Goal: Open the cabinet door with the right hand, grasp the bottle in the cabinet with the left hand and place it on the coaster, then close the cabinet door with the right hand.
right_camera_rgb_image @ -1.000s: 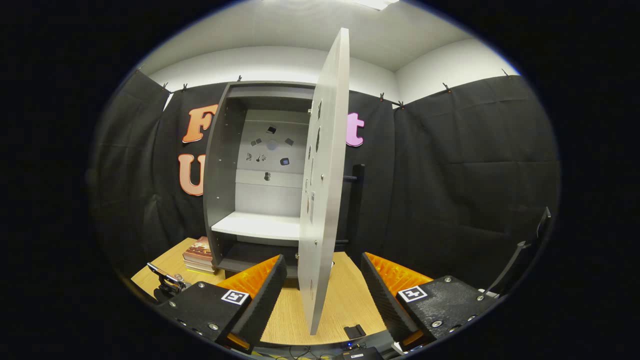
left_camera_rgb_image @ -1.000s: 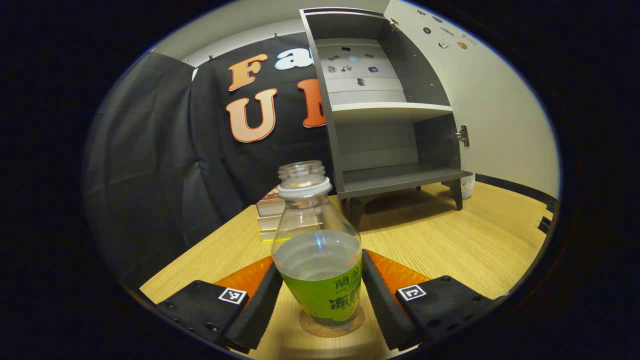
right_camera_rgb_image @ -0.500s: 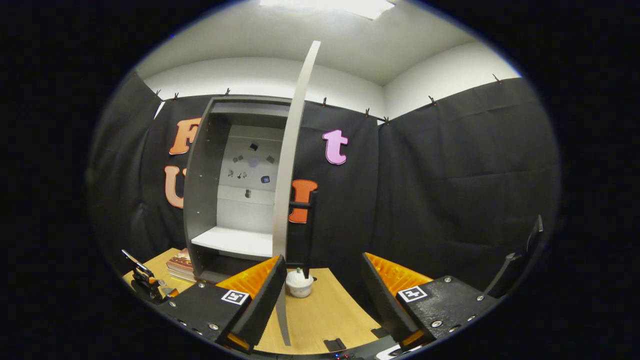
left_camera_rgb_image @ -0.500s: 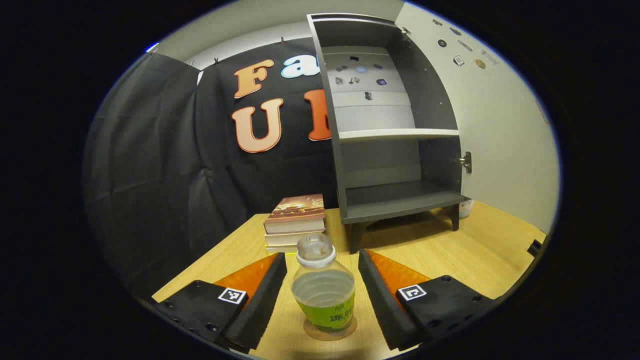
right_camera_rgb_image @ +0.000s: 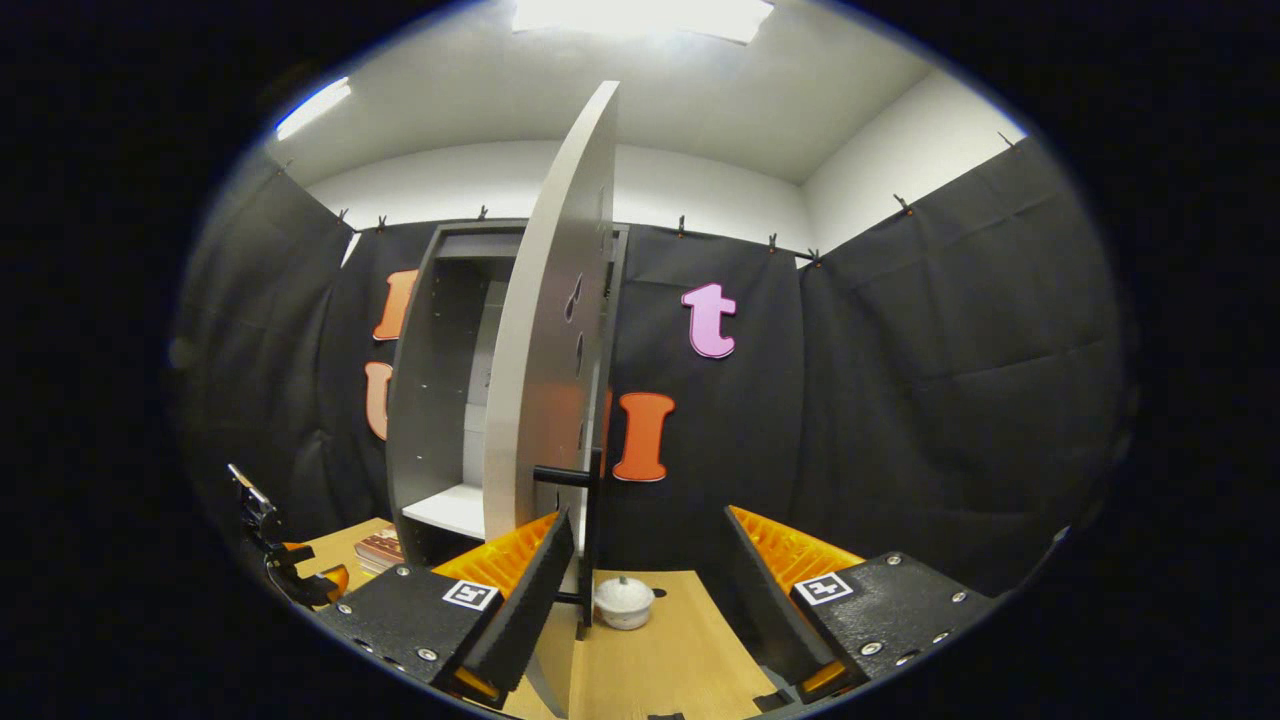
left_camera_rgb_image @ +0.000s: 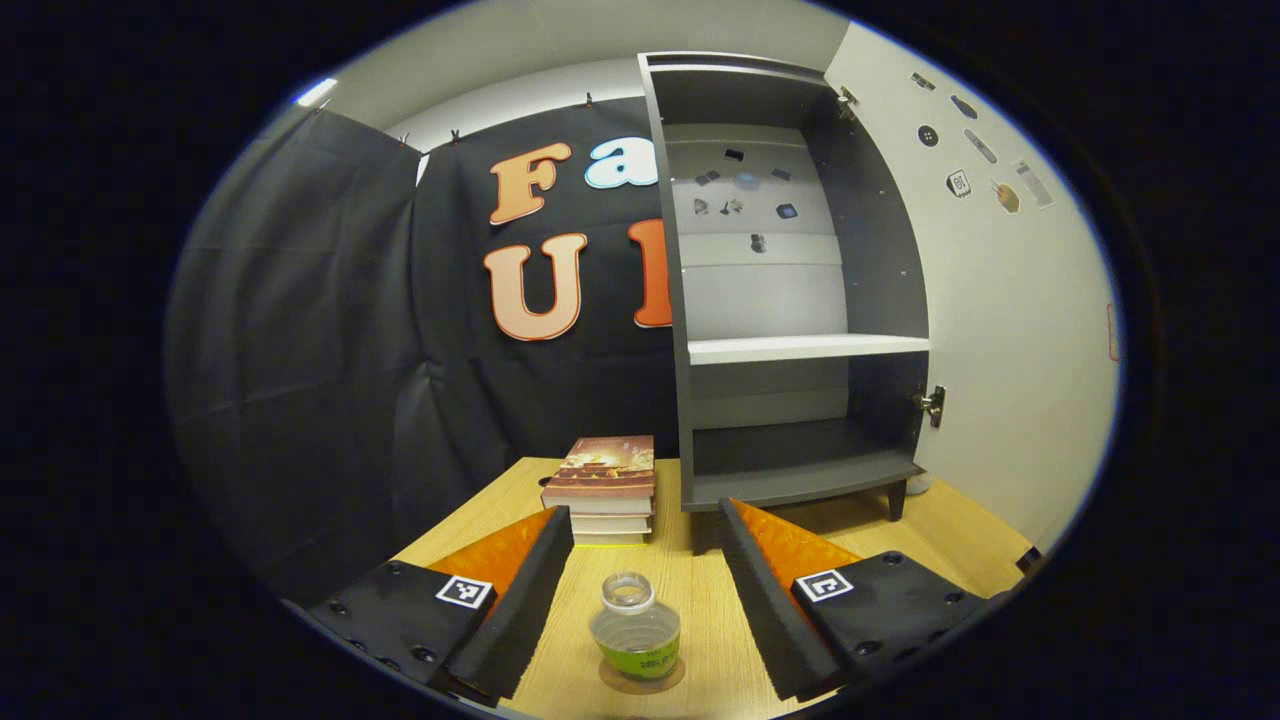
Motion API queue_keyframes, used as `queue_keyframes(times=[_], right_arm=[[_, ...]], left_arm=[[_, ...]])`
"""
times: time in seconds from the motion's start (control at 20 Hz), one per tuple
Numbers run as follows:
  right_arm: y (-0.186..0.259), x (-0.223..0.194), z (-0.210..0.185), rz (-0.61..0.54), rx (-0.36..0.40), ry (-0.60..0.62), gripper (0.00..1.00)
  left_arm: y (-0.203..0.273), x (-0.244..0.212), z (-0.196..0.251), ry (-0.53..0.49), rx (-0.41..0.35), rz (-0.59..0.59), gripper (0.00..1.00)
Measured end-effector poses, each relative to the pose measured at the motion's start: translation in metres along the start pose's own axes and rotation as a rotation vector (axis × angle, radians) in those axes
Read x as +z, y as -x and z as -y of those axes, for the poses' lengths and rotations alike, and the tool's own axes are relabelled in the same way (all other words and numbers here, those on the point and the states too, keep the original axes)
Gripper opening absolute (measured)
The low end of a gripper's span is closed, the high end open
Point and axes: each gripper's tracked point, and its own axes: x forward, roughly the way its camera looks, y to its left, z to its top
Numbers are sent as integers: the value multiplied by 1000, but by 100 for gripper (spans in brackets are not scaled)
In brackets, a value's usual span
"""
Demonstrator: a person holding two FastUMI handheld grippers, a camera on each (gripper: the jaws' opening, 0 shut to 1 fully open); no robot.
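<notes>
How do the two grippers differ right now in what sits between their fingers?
The left gripper has the bottle standing free between its spread fingers, on the coaster. The right gripper faces the cabinet door, whose black handle stands just past its left finger; whether they touch is unclear. Both are open and grip nothing.

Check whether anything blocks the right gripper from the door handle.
Nothing visible does. The right gripper has its jaws open, and the black handle on the door sits just beyond them, left of centre.
</notes>
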Motion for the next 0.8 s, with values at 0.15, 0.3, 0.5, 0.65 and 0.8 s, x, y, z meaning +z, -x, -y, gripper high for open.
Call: queue_keyframes(times=[0.15,0.3,0.5,0.65,0.8], right_arm=[[-6,-14,10,-11,35,46,92],[-4,-20,11,-13,89,-14,95],[-1,-18,16,0,154,8,94],[3,-15,15,17,212,4,93],[1,-16,22,20,232,-10,93]], left_arm=[[8,21,5,4,5,24,93],[12,37,11,26,21,37,92],[13,56,8,59,29,30,95],[16,76,3,53,56,61,94],[22,85,7,55,76,77,94]])
